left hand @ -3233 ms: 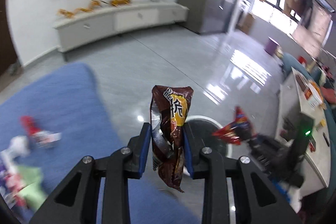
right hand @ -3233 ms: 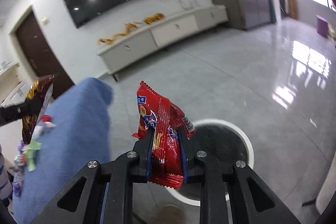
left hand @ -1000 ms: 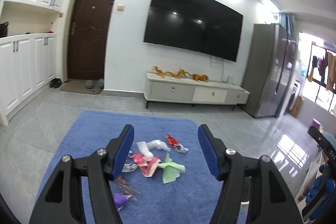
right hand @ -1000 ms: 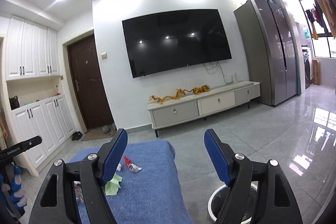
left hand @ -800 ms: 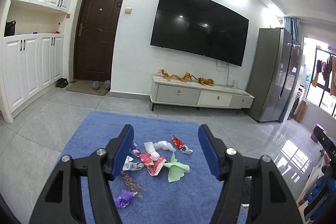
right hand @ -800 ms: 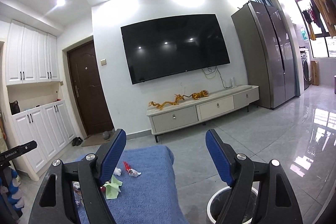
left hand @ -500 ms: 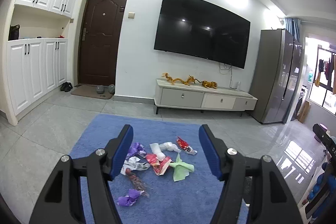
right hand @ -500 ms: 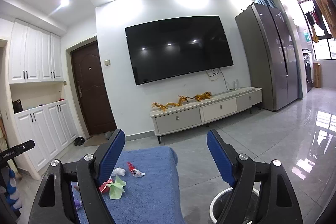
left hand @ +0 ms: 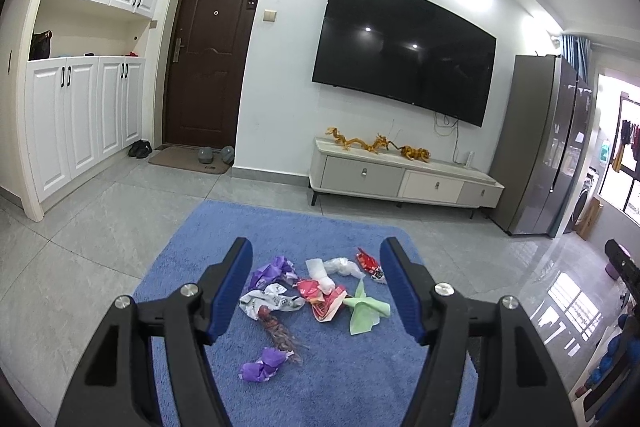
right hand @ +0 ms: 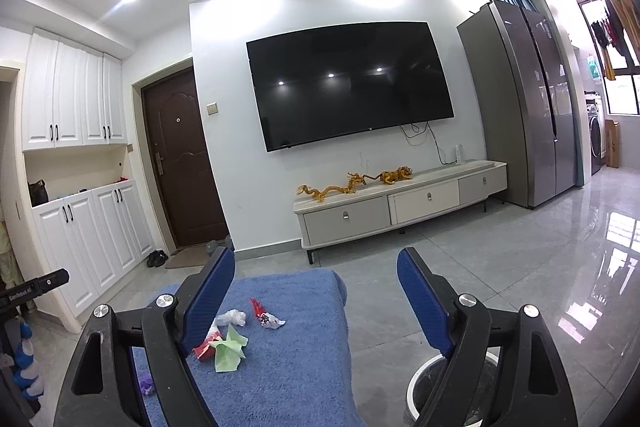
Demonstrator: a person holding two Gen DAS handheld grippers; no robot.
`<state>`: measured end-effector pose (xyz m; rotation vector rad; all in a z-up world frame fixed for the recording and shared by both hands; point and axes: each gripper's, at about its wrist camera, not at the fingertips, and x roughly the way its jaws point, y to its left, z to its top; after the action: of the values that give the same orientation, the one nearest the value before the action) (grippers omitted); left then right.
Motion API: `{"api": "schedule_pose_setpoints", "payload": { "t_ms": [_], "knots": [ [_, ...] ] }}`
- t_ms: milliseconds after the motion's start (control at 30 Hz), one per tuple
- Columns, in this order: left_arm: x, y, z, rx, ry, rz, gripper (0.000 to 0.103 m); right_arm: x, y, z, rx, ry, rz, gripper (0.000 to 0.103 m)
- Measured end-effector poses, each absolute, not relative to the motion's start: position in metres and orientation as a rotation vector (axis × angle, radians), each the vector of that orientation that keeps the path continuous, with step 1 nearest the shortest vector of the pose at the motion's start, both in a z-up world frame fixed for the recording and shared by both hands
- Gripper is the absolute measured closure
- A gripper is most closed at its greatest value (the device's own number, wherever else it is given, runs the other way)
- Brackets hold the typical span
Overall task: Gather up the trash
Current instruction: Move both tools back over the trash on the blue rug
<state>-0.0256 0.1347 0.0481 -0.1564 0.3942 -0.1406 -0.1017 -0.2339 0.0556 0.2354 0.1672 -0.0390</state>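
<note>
While both my tools hang empty, the wrappers [left hand: 316, 293] wait on the rug [left hand: 352, 379].
Left tool [left hand: 316, 285] released, right tool [right hand: 316, 301] just widening, nothing between; light, crinkly, slippery scraps, so I'd pinch a bunched edge.

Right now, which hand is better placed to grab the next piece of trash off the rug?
Left. The left gripper is open and frames the trash pile on the rug; the right gripper faces bare rug and floor.

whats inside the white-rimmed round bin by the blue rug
The white-rimmed round bin shows only a dark grey inner wall. The right gripper finger covers most of its opening, so any trash inside is hidden.
</note>
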Motion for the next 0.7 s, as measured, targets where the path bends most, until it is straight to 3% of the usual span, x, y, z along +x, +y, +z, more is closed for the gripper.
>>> {"api": "schedule_pose_setpoints", "payload": {
  "t_ms": [700],
  "knots": [
    [-0.02, 0.137, 0.039, -0.147, 0.409, -0.119, 0.038, -0.091, -0.23, 0.052, 0.231, 0.215, -0.025, 0.018]
  ]
}}
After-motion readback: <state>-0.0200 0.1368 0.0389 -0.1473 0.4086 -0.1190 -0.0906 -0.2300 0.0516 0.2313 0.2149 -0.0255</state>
